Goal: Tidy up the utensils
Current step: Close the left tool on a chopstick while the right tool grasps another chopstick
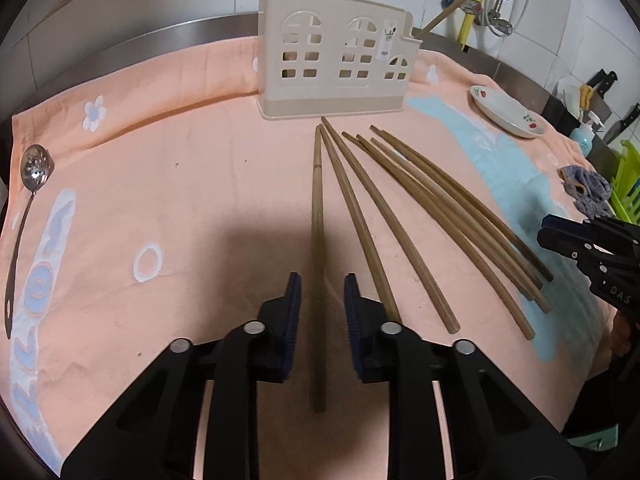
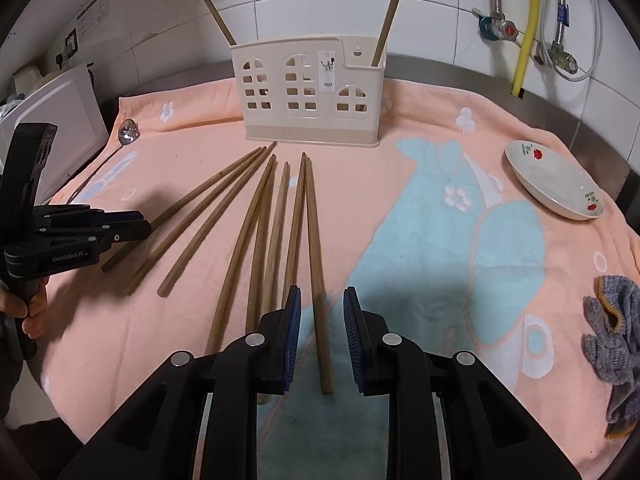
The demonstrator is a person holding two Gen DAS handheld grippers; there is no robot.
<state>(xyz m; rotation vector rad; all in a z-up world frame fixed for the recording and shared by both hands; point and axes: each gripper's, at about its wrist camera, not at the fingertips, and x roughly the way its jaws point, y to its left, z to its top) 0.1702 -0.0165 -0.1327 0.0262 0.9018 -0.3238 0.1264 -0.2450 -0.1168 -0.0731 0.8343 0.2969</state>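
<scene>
Matt wooden chopsticks (image 2: 276, 220) lay on a soft, napped peach cloth towel (image 2: 420, 168), before a smooth cream plastic holder (image 2: 308, 92), beside a glossy ceramic dish (image 2: 556, 184).

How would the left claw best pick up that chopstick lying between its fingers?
Grip the leftmost chopstick near its thicker near end, from above, fingers either side. It lies flat on the towel, apart from the others, and the open left gripper already straddles it.

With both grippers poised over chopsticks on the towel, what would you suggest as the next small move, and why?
Probably close the left gripper on the leftmost chopstick. Its jaws are open and straddle that stick, which lies alone on the towel. The holder ahead already has two chopsticks standing in it. The right gripper straddles another chopstick likewise.
</scene>
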